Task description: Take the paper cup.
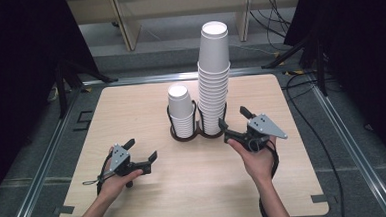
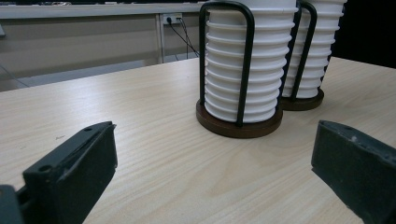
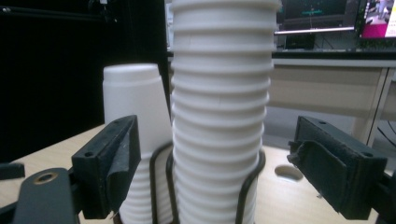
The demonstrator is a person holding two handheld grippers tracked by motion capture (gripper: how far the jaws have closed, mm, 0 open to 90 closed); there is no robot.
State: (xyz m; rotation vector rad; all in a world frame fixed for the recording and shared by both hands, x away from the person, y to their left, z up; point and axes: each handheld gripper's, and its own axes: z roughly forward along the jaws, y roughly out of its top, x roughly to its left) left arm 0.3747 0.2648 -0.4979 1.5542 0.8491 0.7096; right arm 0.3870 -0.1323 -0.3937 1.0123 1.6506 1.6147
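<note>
The right gripper [image 1: 233,117], jaws apart and gripping nothing, flanks the tall cup stack [image 1: 214,77], upright in a wire holder [image 1: 185,134] mid-table [image 1: 135,191] beside a shorter stack [image 1: 180,110]; the left gripper [image 1: 142,148] rests released nearer the front edge.

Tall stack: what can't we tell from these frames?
- Tall stack, right gripper view: top cut by the frame edge; cup count unreadable.
- Its base, high view: hidden behind the right claw and holder.
- Short stack, left gripper view: top cut off.
</note>
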